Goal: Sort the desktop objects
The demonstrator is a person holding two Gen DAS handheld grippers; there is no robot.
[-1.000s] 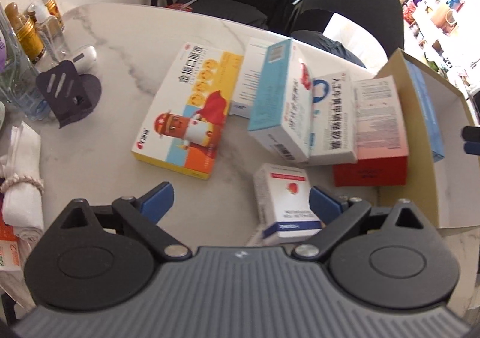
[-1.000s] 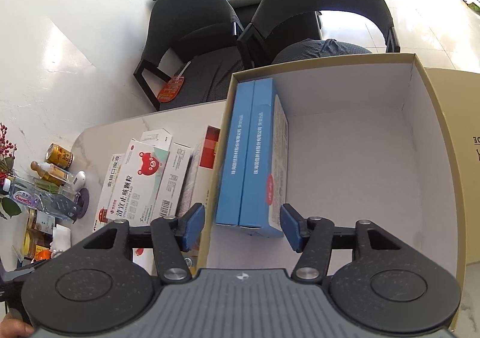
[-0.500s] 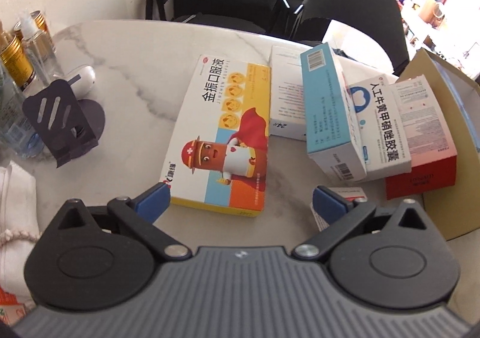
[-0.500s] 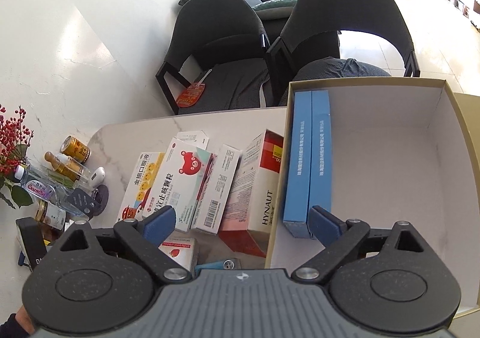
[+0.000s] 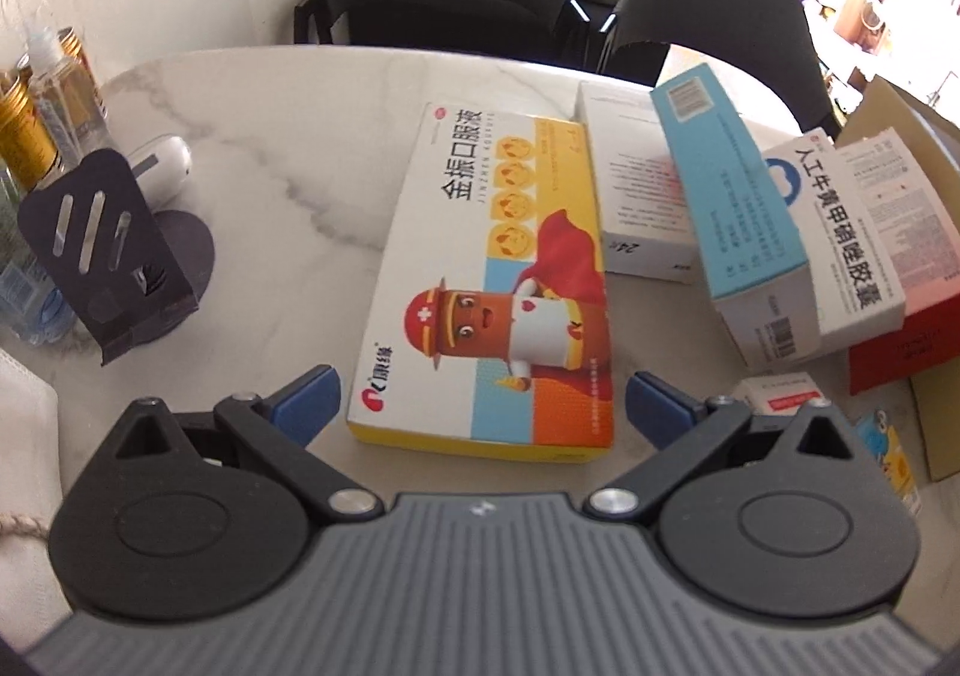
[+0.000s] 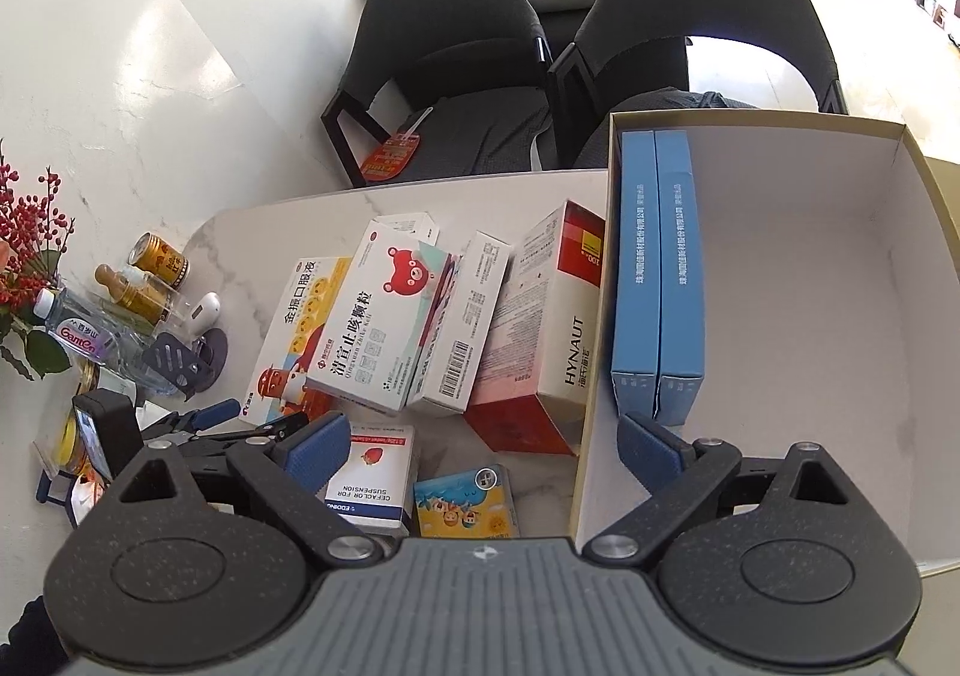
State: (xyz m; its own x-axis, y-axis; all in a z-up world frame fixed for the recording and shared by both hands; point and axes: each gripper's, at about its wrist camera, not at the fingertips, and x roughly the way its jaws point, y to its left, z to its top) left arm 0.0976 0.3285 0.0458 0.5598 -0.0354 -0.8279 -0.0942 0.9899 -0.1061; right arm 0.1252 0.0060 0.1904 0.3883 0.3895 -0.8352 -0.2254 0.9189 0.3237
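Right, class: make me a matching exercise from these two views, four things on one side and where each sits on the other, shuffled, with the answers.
Things
1. two blue boxes
2. yellow cartoon box
3. bear box
4. gold-capped bottles

Places
A. lying flat on the marble table, just ahead of the open left gripper
B. standing side by side inside the cardboard box
C. at the table's left edge, by the wall
D. leaning on top of other medicine boxes

Pairs: 1-B, 2-A, 3-D, 4-C
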